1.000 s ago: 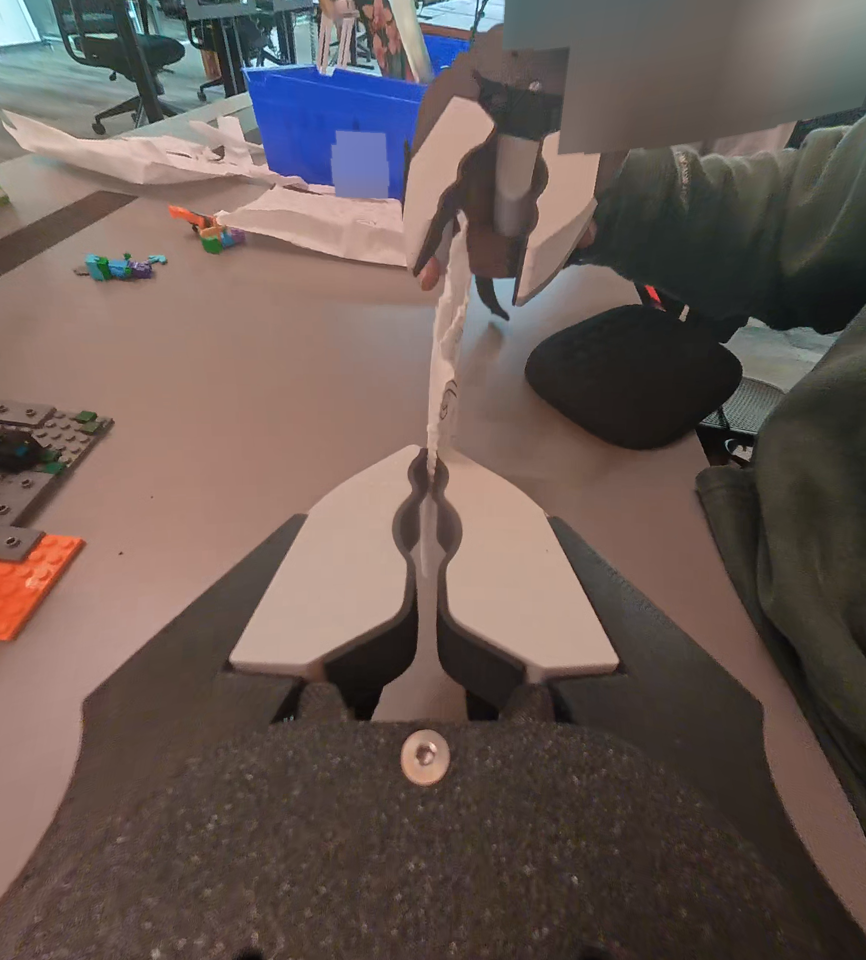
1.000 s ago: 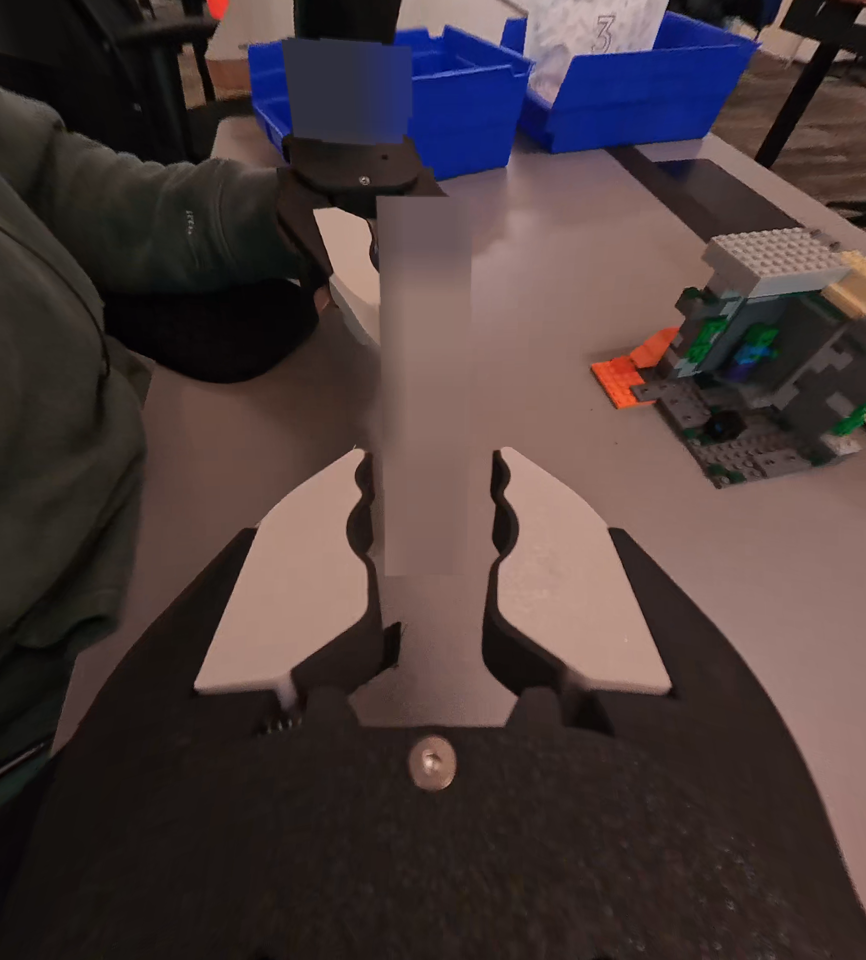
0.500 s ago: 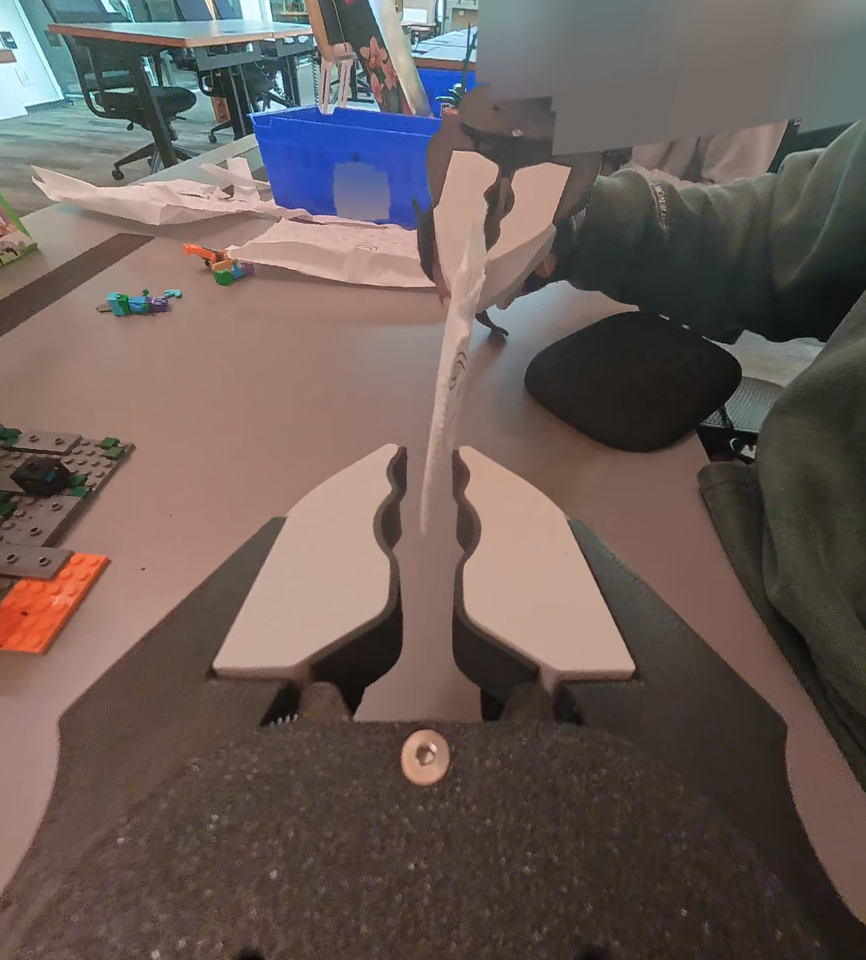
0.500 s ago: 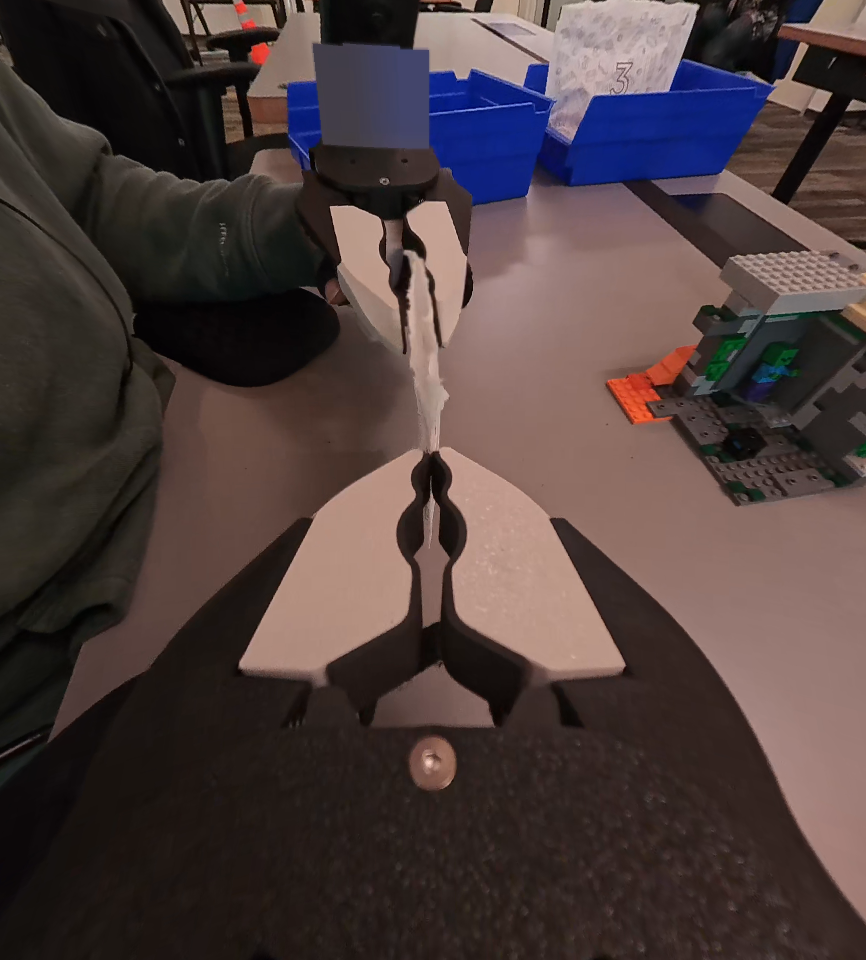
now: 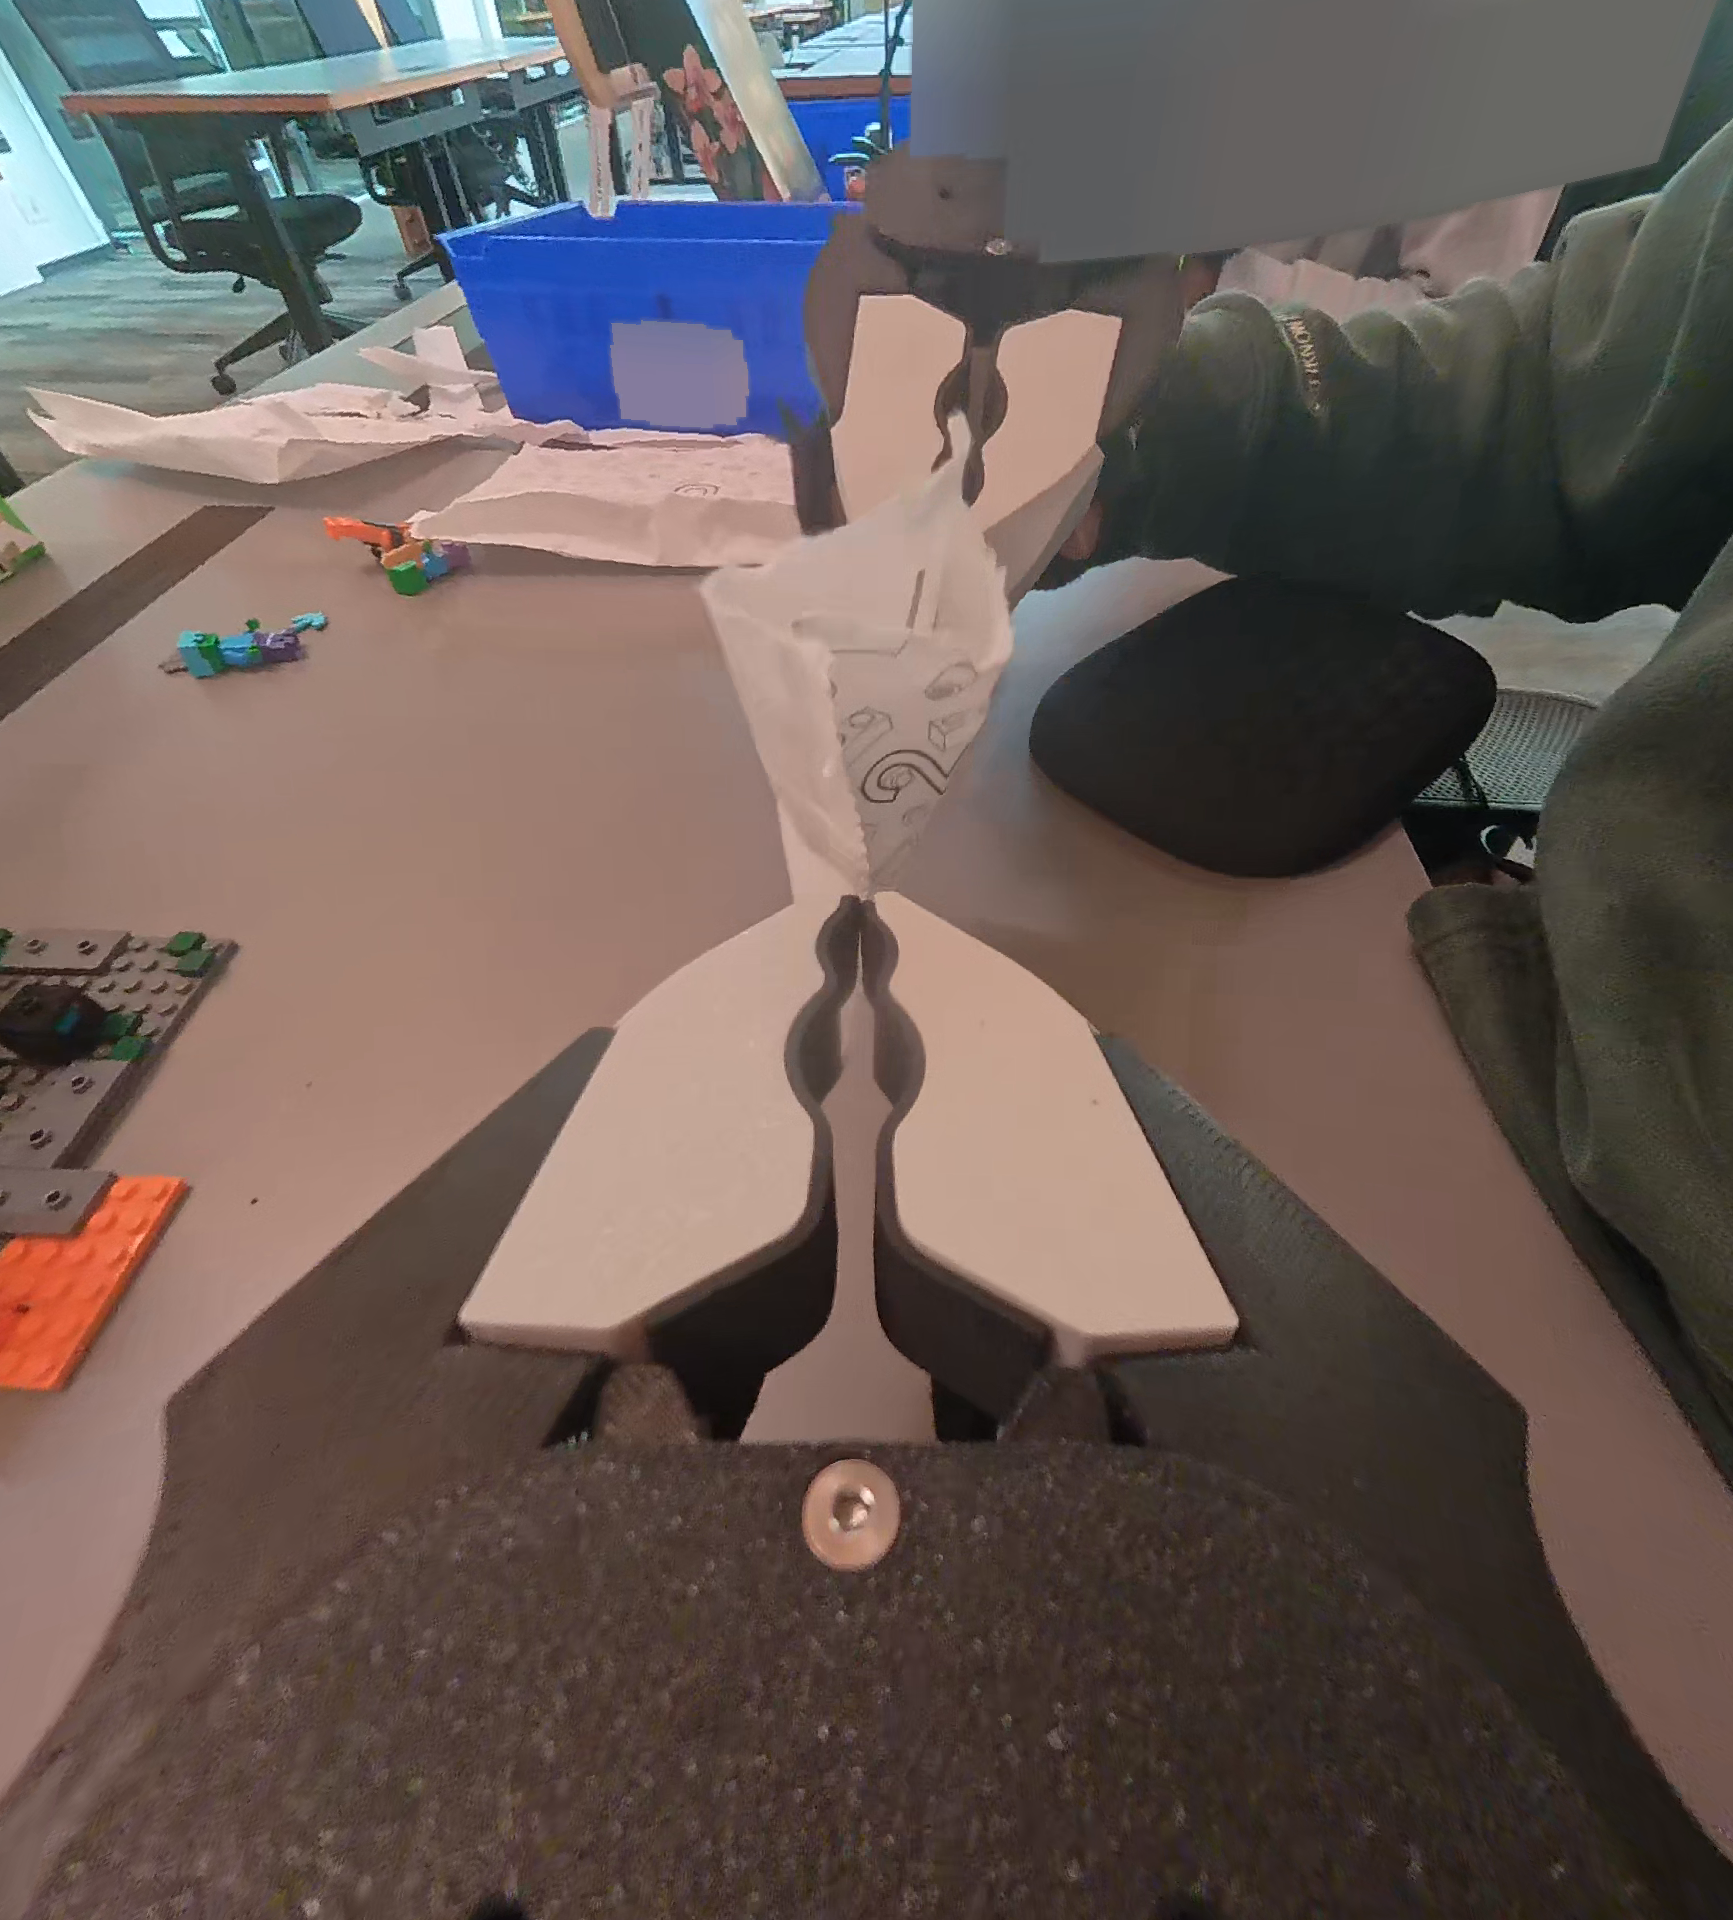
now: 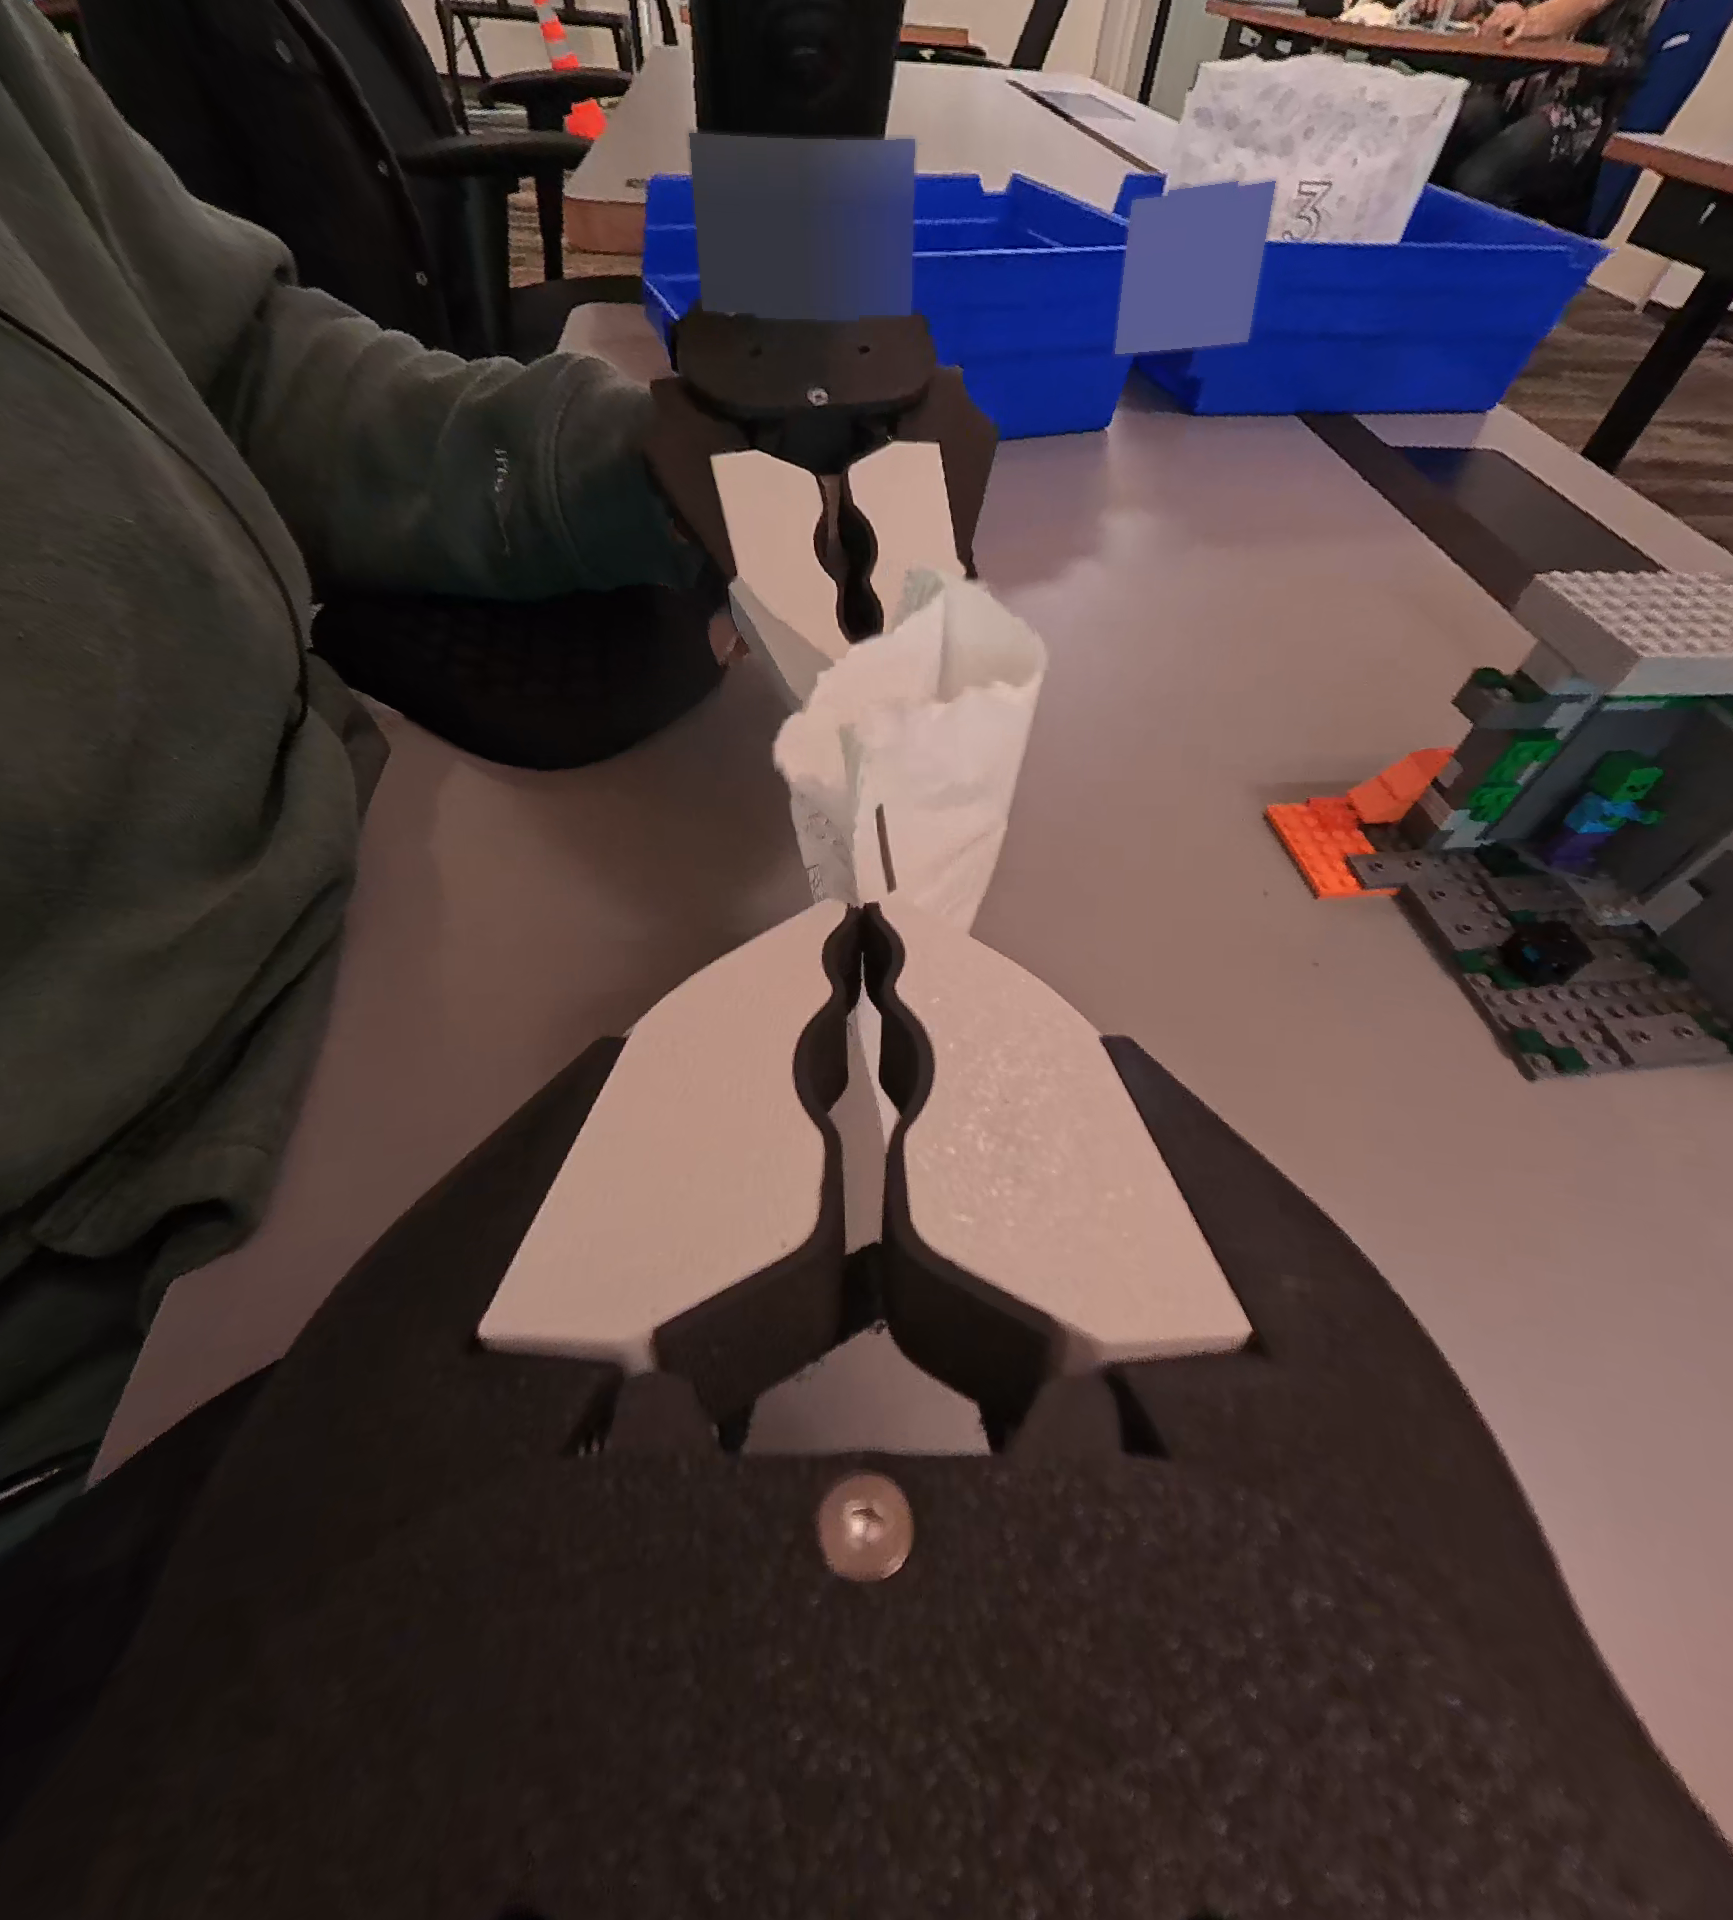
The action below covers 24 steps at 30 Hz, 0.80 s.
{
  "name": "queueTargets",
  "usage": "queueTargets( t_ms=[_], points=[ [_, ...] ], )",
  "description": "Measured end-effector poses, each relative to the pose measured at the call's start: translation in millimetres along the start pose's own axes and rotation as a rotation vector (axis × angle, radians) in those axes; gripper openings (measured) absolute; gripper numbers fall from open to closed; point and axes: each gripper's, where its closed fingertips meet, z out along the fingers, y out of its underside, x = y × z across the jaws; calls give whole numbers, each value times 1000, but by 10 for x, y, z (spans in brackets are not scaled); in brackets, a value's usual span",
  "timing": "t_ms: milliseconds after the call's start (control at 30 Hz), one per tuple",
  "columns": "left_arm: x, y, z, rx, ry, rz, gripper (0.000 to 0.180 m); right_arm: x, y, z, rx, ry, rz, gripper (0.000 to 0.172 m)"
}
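Observation:
A white paper bag [image 5: 872,675] with printed line drawings hangs in the air above the grey table [image 5: 426,831], stretched between my two grippers. My left gripper [image 5: 859,904] is shut on one edge of the bag. My right gripper [image 5: 966,468] faces it from the far side and is shut on the opposite edge. In the right wrist view the bag [image 6: 924,769] bulges open between my right gripper [image 6: 864,914] and the left gripper [image 6: 860,623]. A strip of the bag's paper runs back between the right fingers.
A grey and orange brick build [image 6: 1620,831] stands on the table, also in the left wrist view [image 5: 20,1091]. Blue bins [image 6: 1257,312] stand at the back. Torn paper bags [image 5: 581,499], small brick figures [image 5: 238,649] and a black pouch [image 5: 1257,727] lie around. A person's green sleeve [image 5: 1568,416] is near. My hands' fingertips stand some 7 cm from each other.
The right gripper shut on the bag while the left let go. The left then shut on it again. The bag, flat and edge-on before, now bulges open between both grippers.

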Motion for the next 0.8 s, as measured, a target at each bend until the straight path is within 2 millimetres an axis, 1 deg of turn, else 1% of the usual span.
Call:
queueTargets(
  t_ms=[100,167,233,367,400,433,500,567,667,700,733,767,800],
  points=[
    [50,7,28,-3,18,13,0,-36,-42,48,27,-14,-21,0],
    [74,-15,24,9,29,17,0,-43,-96,33,60,-17,-26,0],
    [68,-39,4,20,23,27,0,-38,-158,-24,99,-18,-24,0],
    [-7,-117,-87,50,-9,24,0,-25,-313,-208,208,-30,23,0],
    [12,-155,-93,70,3,17,0,-25,-322,-228,217,-34,31,0],
    [24,-150,-80,61,4,19,0,-35,-336,-239,235,-43,39,0],
    [43,-129,-45,51,-5,44,0,-59,-364,-238,269,-66,62,0],
    [34,-130,-38,64,-24,60,0,-59,-346,-207,260,-63,53,0],
    [52,-142,-27,74,-15,60,13,-102,-359,-159,263,-88,49,0],
    [64,-133,-15,68,-12,64,14,-115,-354,-139,257,-94,43,0],
    [79,-122,-6,61,-7,73,5,-123,-346,-121,249,-98,38,0],
    [108,-113,-2,55,4,86,0,-118,-339,-110,243,-96,37,0],
    [116,-97,1,42,6,90,0,-95,-331,-107,237,-87,44,0]
  ],
)
